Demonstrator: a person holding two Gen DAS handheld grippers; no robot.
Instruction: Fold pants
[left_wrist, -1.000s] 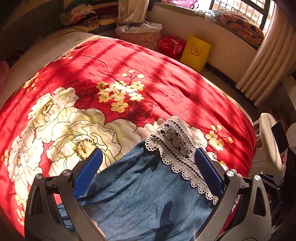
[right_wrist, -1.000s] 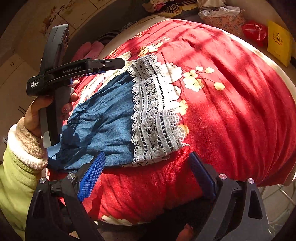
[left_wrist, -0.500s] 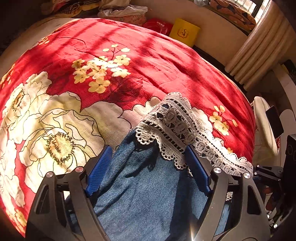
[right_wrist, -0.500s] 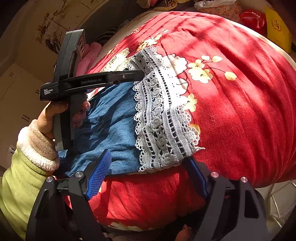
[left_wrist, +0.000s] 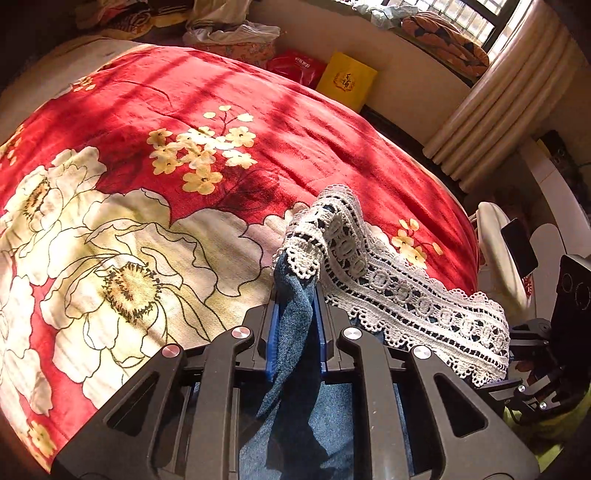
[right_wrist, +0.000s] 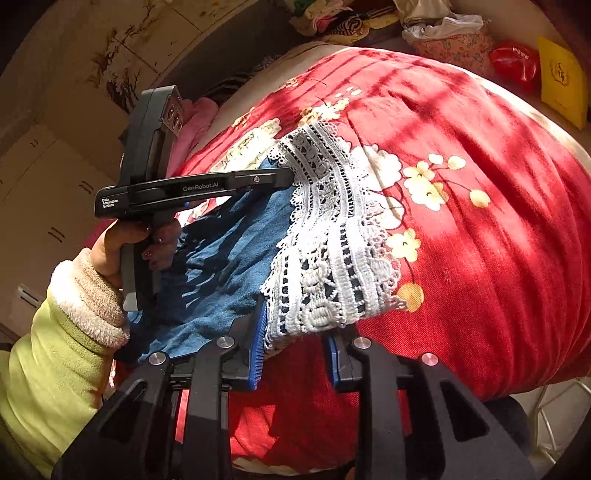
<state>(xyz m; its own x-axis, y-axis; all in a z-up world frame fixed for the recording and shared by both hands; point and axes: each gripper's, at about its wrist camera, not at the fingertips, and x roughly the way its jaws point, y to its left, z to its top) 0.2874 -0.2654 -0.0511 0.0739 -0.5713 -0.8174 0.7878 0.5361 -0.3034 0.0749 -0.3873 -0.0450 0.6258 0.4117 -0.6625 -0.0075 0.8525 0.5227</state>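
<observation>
Blue denim pants (left_wrist: 332, 417) with a white lace hem (left_wrist: 406, 291) lie at the near edge of a red floral blanket (left_wrist: 258, 129). My left gripper (left_wrist: 295, 306) is closing, and its blue pads pinch a bunched fold of denim just below the lace corner. In the right wrist view the same left gripper (right_wrist: 288, 179) reaches the hem's far corner, held by a hand in a green sleeve (right_wrist: 55, 350). My right gripper (right_wrist: 295, 350) is also closing, with the near corner of the lace hem (right_wrist: 325, 258) pressed between its pads over the bed's edge.
A yellow bag (left_wrist: 347, 81) and a red bag (left_wrist: 295, 66) lean against the wall beyond the bed. Heaped clothes (left_wrist: 229, 33) lie at the far corner. Curtains (left_wrist: 498, 103) hang at the right, with a white stand (left_wrist: 498, 251) by the bedside.
Both grippers went from wide open to closed onto the hem's two corners. The left one gathered the denim into a fold and the lace corner has lifted.
</observation>
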